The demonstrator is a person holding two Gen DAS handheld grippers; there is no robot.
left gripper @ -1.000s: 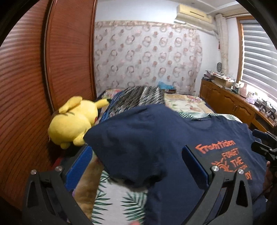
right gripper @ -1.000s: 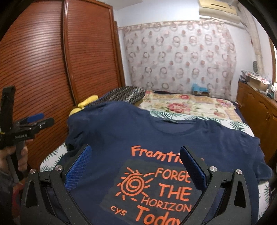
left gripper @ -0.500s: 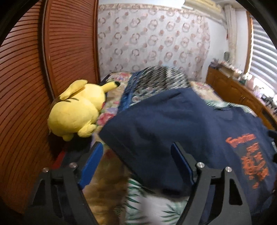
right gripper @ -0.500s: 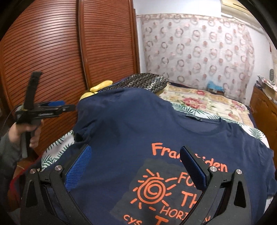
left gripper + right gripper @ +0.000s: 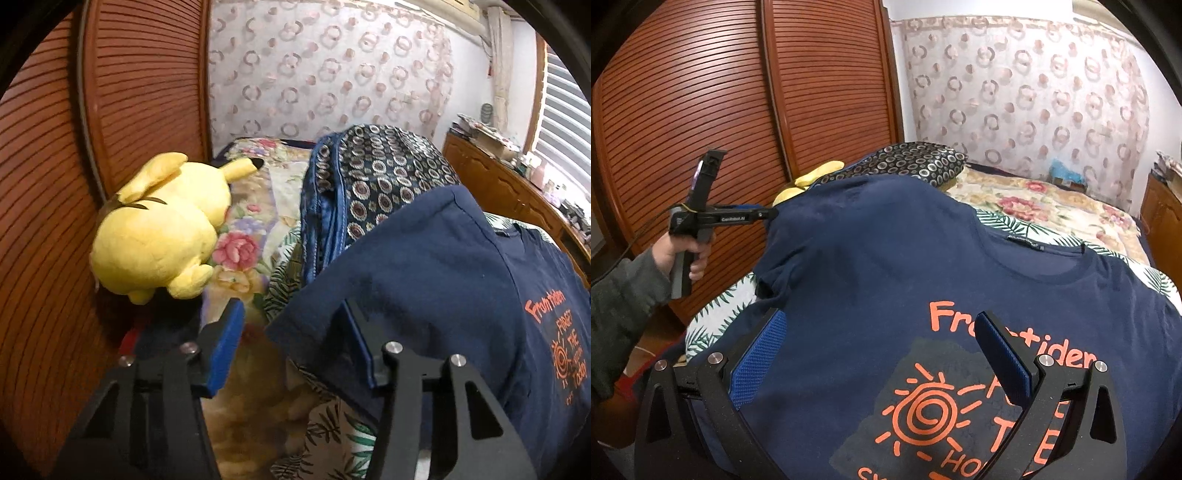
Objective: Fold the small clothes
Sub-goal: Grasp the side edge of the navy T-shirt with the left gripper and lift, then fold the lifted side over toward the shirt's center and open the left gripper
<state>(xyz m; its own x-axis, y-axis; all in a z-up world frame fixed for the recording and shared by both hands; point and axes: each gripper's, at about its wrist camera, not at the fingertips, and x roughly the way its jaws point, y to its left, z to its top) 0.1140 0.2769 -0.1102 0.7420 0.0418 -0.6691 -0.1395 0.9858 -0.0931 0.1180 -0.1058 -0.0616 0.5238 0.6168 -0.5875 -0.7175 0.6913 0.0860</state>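
Note:
A navy T-shirt (image 5: 886, 266) with orange print lies face up on the bed; it also shows in the left wrist view (image 5: 443, 280). My left gripper (image 5: 291, 343) is open at the shirt's left sleeve edge, its right finger (image 5: 354, 343) partly under the cloth. From the right wrist view the left gripper (image 5: 768, 214) touches the sleeve at the shoulder. My right gripper (image 5: 879, 354) is open low over the shirt's chest, holding nothing.
A yellow plush toy (image 5: 159, 229) lies by the wooden wardrobe doors (image 5: 738, 110). A dark patterned pillow (image 5: 369, 188) lies under the shirt's shoulder. The floral and leaf-print bedding (image 5: 1034, 199) extends back. A wooden dresser (image 5: 517, 195) stands at right.
My left gripper has moved forward and left to the sleeve edge and its jaws have narrowed. The right gripper has shifted left and lower over the shirt.

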